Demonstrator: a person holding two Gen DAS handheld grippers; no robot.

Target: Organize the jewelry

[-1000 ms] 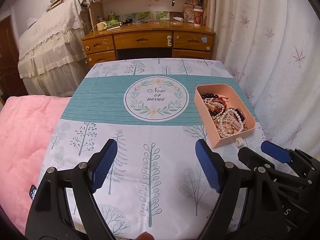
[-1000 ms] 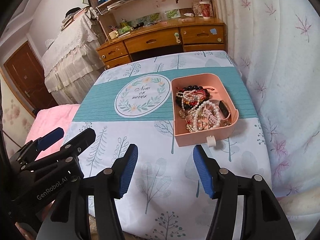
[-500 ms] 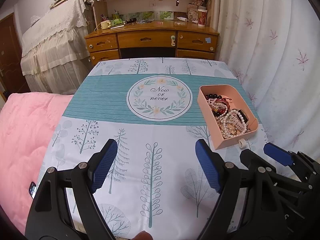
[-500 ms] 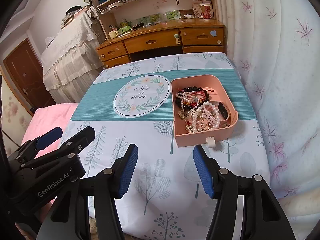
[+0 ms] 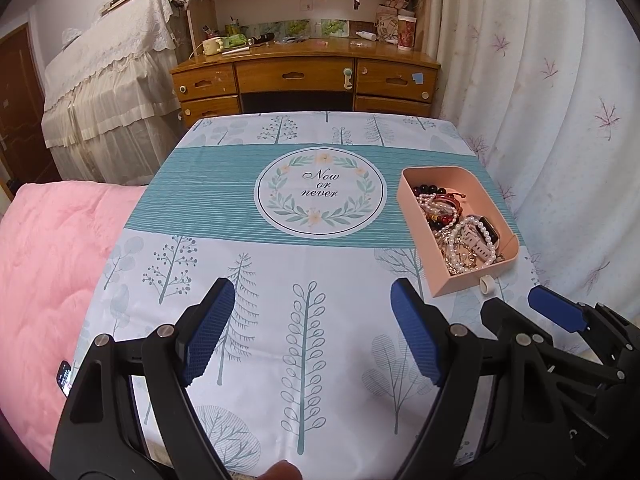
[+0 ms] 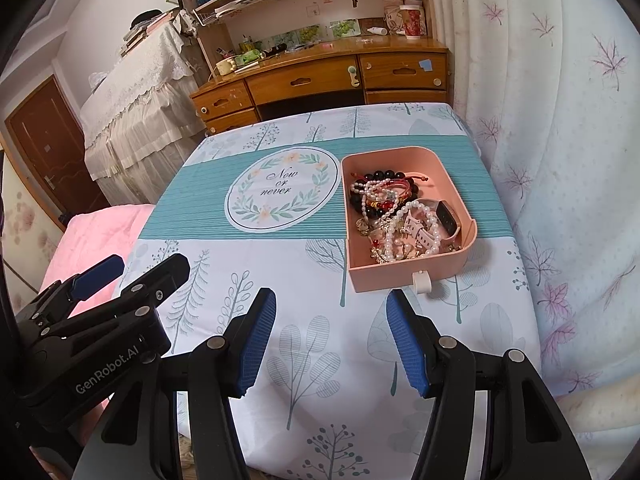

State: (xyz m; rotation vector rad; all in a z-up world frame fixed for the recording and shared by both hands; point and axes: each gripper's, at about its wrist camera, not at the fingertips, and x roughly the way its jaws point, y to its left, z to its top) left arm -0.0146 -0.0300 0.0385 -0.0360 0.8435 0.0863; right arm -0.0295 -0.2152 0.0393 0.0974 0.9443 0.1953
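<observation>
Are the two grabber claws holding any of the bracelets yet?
No. The left gripper and the right gripper are both open and empty above the tablecloth. All the jewelry lies in the pink box.

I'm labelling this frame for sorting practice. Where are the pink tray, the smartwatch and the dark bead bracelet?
pink tray [image 6: 404, 278]: right wrist view, on its near front wall.
smartwatch [image 6: 447, 217]: right wrist view, on its dark screen.
dark bead bracelet [image 6: 378, 175]: right wrist view, on its far beads.

left gripper [image 5: 312, 330]: fingers wide apart, nothing between, lower frame | right gripper [image 6: 330, 340]: fingers wide apart, nothing between, lower frame
</observation>
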